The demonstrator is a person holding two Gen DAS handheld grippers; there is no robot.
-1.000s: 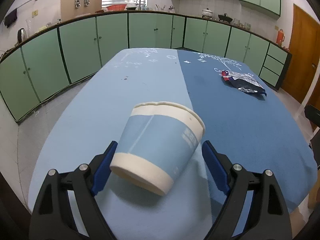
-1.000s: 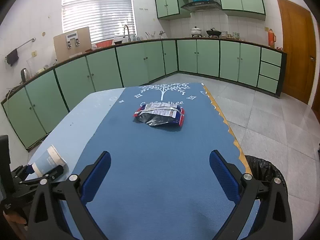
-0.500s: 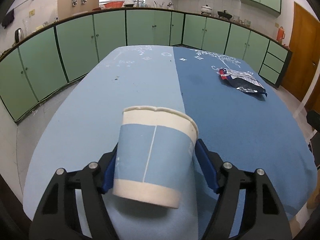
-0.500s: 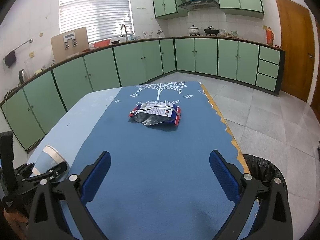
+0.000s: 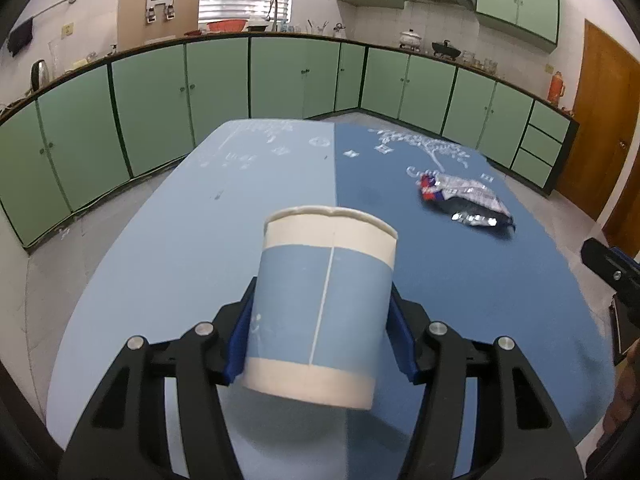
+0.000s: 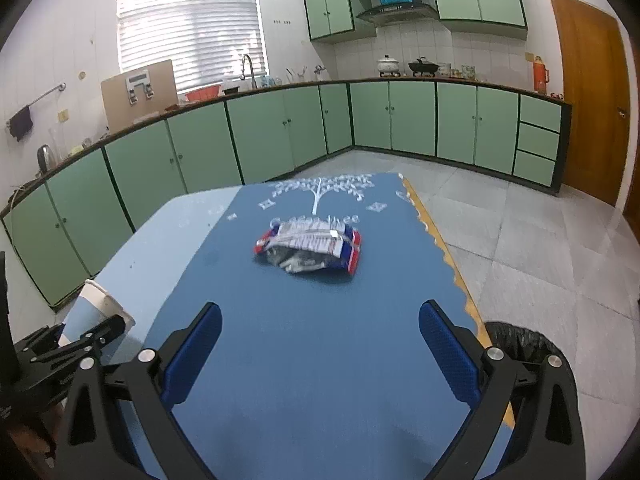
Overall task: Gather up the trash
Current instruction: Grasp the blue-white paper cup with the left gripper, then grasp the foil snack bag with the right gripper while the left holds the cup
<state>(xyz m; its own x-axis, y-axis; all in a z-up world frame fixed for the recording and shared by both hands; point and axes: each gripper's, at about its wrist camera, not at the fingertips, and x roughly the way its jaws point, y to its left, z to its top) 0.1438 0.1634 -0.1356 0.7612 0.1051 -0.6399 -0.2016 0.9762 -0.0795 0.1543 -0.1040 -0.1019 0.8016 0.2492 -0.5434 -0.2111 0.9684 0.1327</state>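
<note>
The left gripper [image 5: 322, 334] points forward and downward over the near left part of the desk [image 5: 168, 264], above the light blue half of its cover. Its fingers [image 5: 239, 332] have just been closing and now stand at a moderate width, with the blue pads pressed against both sides of the paper cup [image 5: 320, 304]. The cup is held clear of the desk surface, its shadow lying below it, with the base toward the camera and the open rim tilted away toward the far edge. In the right wrist view the same cup [image 6: 94, 312] appears at the near left edge of the desk, clamped in the left gripper [image 6: 80, 334]. The right gripper [image 6: 320, 350] points forward and downward over the dark blue half, near the near right edge. Its fingers [image 6: 192, 354] stand wide apart with nothing between them and no contact with any object. The snack wrapper [image 6: 310, 248] lies flat on the dark blue half toward the far right corner, well apart from both grippers. A black-lined trash bin [image 6: 520, 344] stands on the floor just beside the desk's right edge.
</note>
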